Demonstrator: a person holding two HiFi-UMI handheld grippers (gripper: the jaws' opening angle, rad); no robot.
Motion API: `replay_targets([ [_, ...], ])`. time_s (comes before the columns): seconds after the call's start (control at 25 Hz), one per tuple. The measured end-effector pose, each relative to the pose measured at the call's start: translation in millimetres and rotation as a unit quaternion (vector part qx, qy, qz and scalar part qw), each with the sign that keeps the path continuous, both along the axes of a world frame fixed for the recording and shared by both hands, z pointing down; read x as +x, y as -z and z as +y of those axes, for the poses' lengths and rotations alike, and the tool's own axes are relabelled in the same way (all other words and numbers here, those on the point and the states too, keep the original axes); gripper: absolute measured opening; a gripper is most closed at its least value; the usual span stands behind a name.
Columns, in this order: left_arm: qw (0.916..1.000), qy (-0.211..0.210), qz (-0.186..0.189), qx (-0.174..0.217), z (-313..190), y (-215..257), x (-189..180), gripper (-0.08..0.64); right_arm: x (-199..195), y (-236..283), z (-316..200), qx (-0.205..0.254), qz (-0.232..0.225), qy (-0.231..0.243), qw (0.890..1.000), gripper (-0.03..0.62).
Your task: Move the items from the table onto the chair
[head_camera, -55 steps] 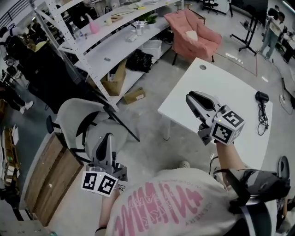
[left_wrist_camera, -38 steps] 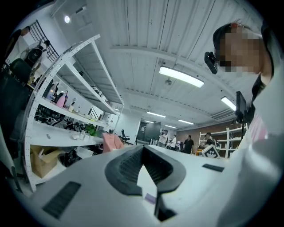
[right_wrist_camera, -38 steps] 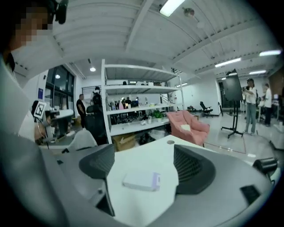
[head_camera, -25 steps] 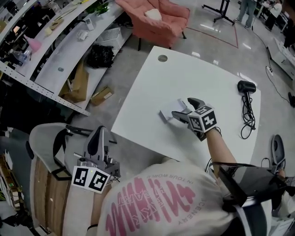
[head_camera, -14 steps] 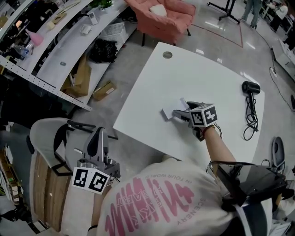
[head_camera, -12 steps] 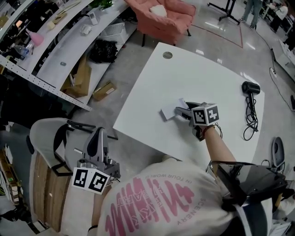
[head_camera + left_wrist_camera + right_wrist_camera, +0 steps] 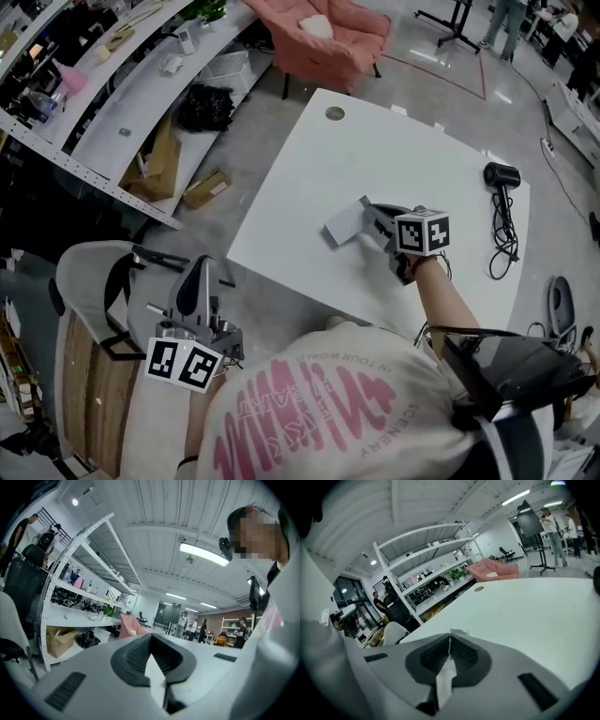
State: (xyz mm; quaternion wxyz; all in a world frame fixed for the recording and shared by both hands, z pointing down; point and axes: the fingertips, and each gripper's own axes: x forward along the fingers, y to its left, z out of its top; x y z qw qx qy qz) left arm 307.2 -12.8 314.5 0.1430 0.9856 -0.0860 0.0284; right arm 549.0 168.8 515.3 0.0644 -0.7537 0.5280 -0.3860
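A flat pale card (image 7: 343,223) stands tilted up off the white table (image 7: 422,141), one edge in my right gripper (image 7: 367,208). Its jaws have just been closing and are now shut on the card. In the right gripper view the card's thin edge (image 7: 450,632) pokes out past the closed pads of the right gripper (image 7: 450,638). A black hair dryer (image 7: 501,174) with its cord lies at the table's far right. My left gripper (image 7: 201,268) hangs over the grey office chair (image 7: 86,281), level, jaws together with nothing in them (image 7: 150,637).
A pink armchair (image 7: 323,28) stands beyond the table. Long white shelves (image 7: 122,108) with boxes and bags beneath run along the left. Wooden boards (image 7: 80,384) lie under the chair. People stand in the background of both gripper views.
The right gripper went from open beside the card to shut on it, rolled, and tipped the card up off the table. The left gripper stayed put.
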Motion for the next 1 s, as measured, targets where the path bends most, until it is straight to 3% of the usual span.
replay_targets([
  [0.4, 0.9998, -0.001, 0.019, 0.006, -0.2, 9.6, -48.3, 0.009, -43.1, 46.3, -11.3, -0.011, 0.101, 0.022, 0.995, 0.015],
  [0.56, 0.9994, 0.011, 0.03, 0.011, -6.2, 15.2, -80.9, 0.009, -71.6, 66.7, -24.3, 0.008, 0.121, 0.033, 0.992, 0.015],
  [0.76, 0.9989, 0.026, 0.037, 0.016, -6.5, 24.9, -131.3, 0.009, -121.8, 94.5, -37.2, 0.043, 0.142, 0.052, 0.988, 0.015],
  [1.0, 0.9963, 0.073, 0.042, 0.02, -18.0, 28.6, -207.1, 0.009, -196.6, 120.9, -80.4, 0.076, 0.167, 0.112, 0.977, 0.015],
])
